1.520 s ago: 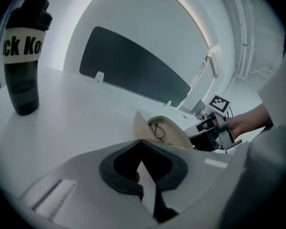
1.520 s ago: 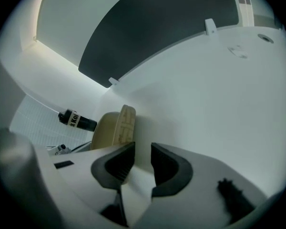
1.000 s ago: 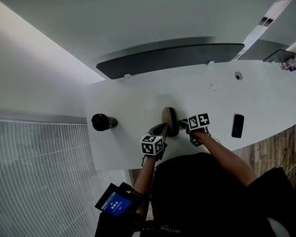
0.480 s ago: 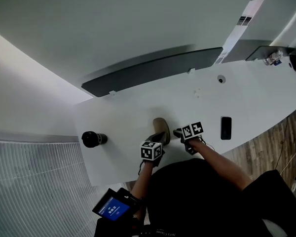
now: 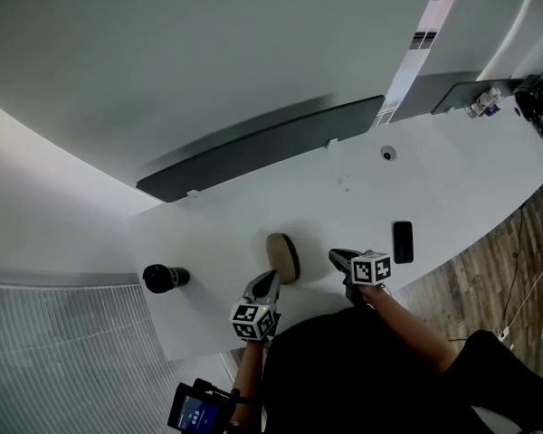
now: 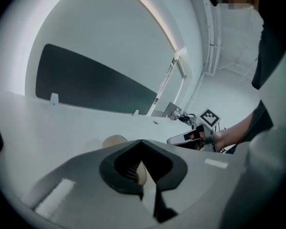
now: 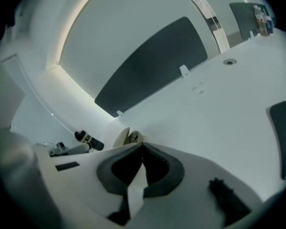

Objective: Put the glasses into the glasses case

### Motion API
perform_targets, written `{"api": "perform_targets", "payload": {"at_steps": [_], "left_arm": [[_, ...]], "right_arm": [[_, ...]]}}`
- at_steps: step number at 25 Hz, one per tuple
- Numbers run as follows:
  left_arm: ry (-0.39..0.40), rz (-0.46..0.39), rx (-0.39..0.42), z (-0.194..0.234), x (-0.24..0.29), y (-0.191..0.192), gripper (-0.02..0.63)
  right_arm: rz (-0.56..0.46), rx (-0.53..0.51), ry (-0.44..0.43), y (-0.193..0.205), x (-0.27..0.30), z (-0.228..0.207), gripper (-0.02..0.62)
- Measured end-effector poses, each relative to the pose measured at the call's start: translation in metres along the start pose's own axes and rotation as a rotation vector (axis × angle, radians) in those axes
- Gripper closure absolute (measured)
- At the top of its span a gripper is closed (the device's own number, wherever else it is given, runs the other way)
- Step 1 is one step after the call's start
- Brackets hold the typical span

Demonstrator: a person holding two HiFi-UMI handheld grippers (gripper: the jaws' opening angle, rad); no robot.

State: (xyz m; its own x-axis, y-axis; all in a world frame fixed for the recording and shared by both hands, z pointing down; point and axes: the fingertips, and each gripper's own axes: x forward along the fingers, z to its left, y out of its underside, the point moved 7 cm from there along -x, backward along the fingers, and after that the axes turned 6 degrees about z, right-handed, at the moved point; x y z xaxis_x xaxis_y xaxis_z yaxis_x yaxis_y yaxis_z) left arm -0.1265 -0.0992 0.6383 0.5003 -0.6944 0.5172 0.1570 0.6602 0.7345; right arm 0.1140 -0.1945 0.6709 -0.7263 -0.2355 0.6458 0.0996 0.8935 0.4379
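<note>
We could not tell what the glasses case point(image 5: 281, 258) held; far-right clutter point(image 5: 482, 103) was too small to name, the near screen point(image 5: 193, 413) partly cut off.

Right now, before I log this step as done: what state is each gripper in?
Left gripper: closed, holding nothing.
Right gripper: closed, holding nothing.

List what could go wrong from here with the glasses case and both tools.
The left tool and right tool are shut and empty, clear of the glasses case; whether its lid is closed is unclear, so a nudge might spill its contents. The phone lies near the right tool and the table edge; a careless swing might knock it off.
</note>
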Motion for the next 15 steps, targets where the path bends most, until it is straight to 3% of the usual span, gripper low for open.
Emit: {"api": "perform_targets", "payload": {"at_steps": [5,9,15], "left_arm": [[-0.082,-0.027,0.080,-0.007,-0.036,0.002,0.598],[-0.080,-0.055,0.137,-0.012,-0.036,0.006,0.598],[-0.079,-0.074,0.109,-0.016,-0.026,0.002,0.598]], "right_arm": [[-0.138,-0.183,-0.049,0.005,-0.026,0.019,0.588],[-0.108,-0.236,-0.058,0.005,-0.019,0.023,0.588],[-0.062,-0.338,-0.064,0.005,-0.005,0.033,0.588]]}}
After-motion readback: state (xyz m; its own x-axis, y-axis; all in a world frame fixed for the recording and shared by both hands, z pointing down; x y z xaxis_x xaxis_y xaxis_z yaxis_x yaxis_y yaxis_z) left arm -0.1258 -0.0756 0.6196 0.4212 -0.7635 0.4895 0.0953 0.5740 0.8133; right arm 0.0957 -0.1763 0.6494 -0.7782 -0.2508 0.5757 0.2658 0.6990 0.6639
